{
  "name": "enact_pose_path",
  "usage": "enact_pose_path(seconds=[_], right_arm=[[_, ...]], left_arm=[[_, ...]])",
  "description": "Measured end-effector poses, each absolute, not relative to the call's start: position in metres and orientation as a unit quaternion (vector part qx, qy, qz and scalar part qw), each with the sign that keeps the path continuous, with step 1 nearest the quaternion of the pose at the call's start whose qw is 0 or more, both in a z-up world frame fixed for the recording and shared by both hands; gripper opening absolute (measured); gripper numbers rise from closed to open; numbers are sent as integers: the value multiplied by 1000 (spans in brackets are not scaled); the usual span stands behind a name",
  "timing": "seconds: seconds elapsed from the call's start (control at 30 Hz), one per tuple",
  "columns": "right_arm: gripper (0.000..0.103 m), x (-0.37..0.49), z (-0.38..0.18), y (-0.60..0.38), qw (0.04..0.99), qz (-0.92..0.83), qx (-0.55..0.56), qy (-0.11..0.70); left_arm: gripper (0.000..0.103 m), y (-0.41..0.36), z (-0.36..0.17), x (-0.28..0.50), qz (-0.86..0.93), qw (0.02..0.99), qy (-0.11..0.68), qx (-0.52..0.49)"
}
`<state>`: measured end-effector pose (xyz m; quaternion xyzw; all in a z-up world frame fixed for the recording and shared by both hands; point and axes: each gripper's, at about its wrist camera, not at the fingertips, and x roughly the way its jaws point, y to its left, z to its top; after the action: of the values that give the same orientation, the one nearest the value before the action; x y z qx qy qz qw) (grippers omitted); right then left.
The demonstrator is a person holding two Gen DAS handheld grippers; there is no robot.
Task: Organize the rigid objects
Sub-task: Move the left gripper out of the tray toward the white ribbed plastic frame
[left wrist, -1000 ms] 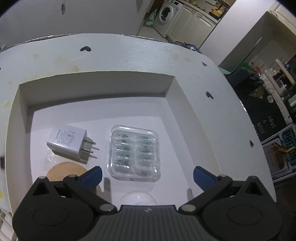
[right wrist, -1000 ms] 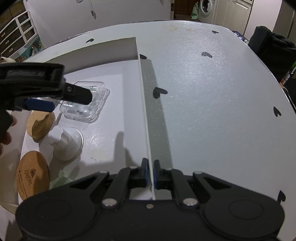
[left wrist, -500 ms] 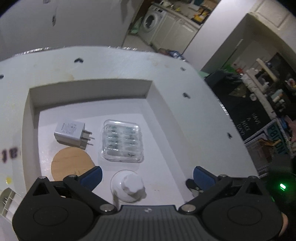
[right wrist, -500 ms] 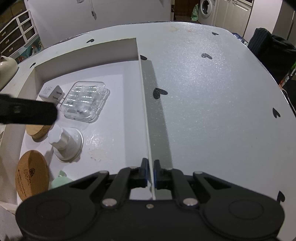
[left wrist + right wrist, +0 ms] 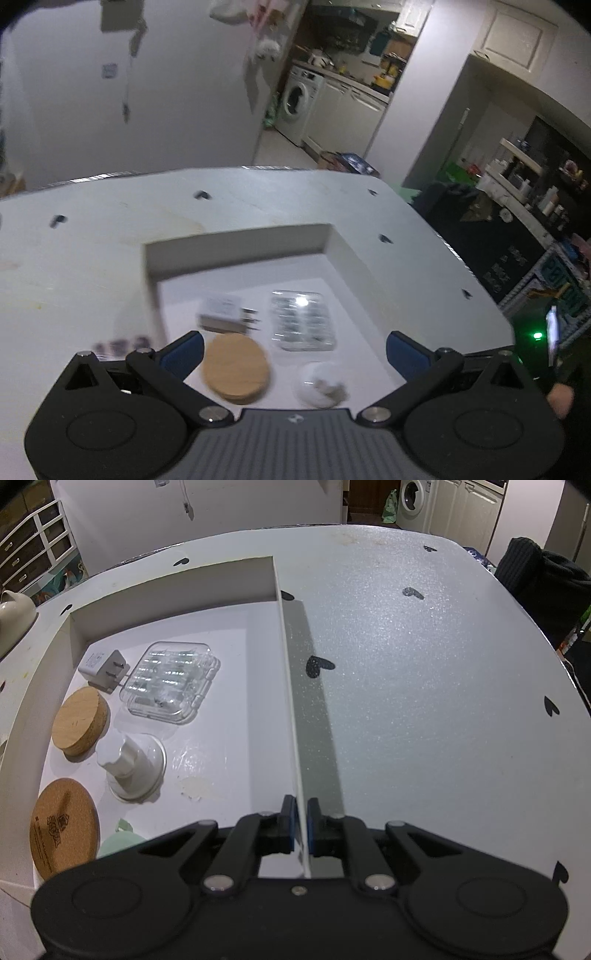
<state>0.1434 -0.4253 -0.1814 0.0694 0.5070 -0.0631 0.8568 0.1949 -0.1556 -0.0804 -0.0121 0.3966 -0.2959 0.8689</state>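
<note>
Two coasters (image 5: 80, 720), one charger (image 5: 99, 665).

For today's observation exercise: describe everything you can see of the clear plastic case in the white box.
The clear plastic case is a flat, roughly square, transparent hinged box with rounded corners, holding rows of small capsule-like items. It lies flat and closed on the floor of the white box, beside the white plug adapter, whose prongs point at it. Neither gripper touches it.

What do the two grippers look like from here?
Both match. The left gripper and the right gripper have matte black linkage arms with silver pivot pins, round black housings at each side, and blue pads on the jaws. The left one also shows a ribbed grey centre panel with a small logo.
</note>
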Motion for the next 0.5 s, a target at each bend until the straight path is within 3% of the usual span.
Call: enact_pose_path(seconds=[0.5], right_arm=[[8, 144, -181, -425, 857, -63, 69, 506]], left_arm=[[103, -51, -133, 202, -168, 895, 413, 26]])
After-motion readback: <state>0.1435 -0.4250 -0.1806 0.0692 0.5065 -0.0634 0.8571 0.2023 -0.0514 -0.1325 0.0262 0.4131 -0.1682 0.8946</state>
